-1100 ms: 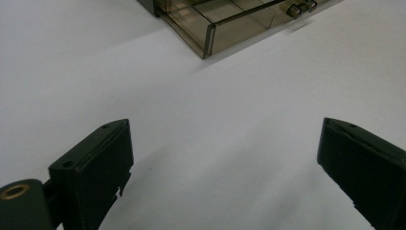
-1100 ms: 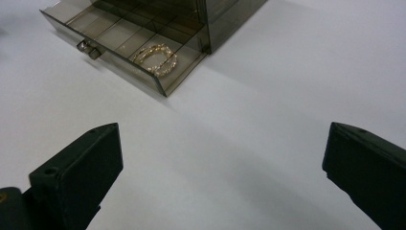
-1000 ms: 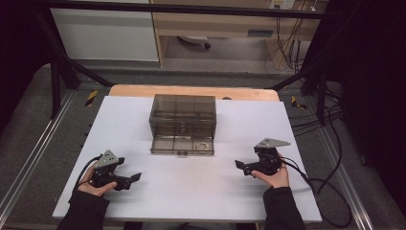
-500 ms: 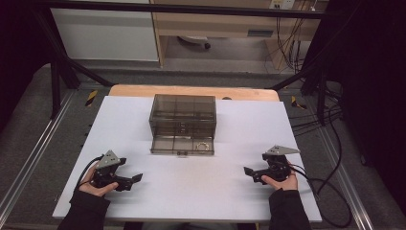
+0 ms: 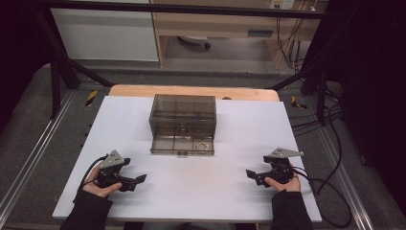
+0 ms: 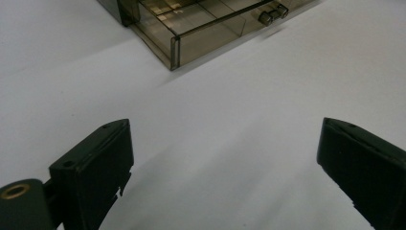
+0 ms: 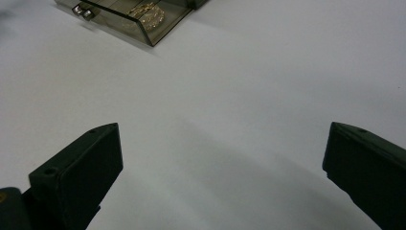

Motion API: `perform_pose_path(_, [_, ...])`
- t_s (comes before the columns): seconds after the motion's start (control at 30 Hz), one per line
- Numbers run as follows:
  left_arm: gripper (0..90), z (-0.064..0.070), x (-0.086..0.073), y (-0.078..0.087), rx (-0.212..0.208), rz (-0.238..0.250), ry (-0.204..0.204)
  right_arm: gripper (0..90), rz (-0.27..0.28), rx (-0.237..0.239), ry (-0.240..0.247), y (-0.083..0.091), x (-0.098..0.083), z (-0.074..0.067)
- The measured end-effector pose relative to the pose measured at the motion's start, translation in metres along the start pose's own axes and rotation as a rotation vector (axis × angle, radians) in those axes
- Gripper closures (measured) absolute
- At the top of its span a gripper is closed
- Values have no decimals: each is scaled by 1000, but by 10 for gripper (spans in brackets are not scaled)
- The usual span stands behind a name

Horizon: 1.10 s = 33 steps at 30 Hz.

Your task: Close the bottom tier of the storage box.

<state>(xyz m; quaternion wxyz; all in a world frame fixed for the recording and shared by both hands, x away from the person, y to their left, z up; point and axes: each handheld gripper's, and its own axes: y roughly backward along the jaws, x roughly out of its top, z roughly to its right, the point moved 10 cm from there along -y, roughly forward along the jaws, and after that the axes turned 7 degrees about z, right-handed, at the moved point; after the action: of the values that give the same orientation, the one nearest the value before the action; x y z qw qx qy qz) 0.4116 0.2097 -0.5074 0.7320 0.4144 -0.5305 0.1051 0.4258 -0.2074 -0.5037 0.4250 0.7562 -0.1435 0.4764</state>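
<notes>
A smoky see-through drawer box stands mid-table on the white table. Its bottom drawer is pulled out toward me, and a gold bracelet lies in its right compartment. My left gripper rests near the front left, open and empty, well short of the box. My right gripper rests near the front right, open and empty. In the left gripper view the gripper faces the drawer's corner. In the right gripper view the gripper faces the bracelet in the drawer.
Two small silver knobs stick out of the drawer front. Bare white tabletop lies between the grippers and the box. A wooden strip borders the table's far edge. Cables trail off the right side onto the floor.
My right gripper has drawn back from the drawer, to the right and toward the near edge. The left gripper has hardly moved.
</notes>
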Motion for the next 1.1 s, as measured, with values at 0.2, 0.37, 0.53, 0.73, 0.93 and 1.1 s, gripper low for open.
perform_pose_path(0.2, [61, 8, 6, -5, -16, -4, -13, 9, 1, 4, 1, 1, -1, 0])
perform_pose_path(0.37, [71, 14, 11, -9, -33, -8, -16, 9, 3, 7, -4, 2, -1, 0])
perform_pose_path(0.53, [87, 19, 15, -14, -41, -17, -28, 8, 7, 5, 3, 3, -1, 1])
perform_pose_path(0.73, [111, 23, 21, -19, -42, -32, -42, 8, 4, 6, 1, 3, -1, 0])
perform_pose_path(0.93, [145, 28, 27, -26, -52, -40, -51, 9, 3, 7, -2, 4, -1, -1])
perform_pose_path(1.1, [172, 32, 32, -32, -56, -50, -54, 8, 3, 4, 2, 4, -1, 0])
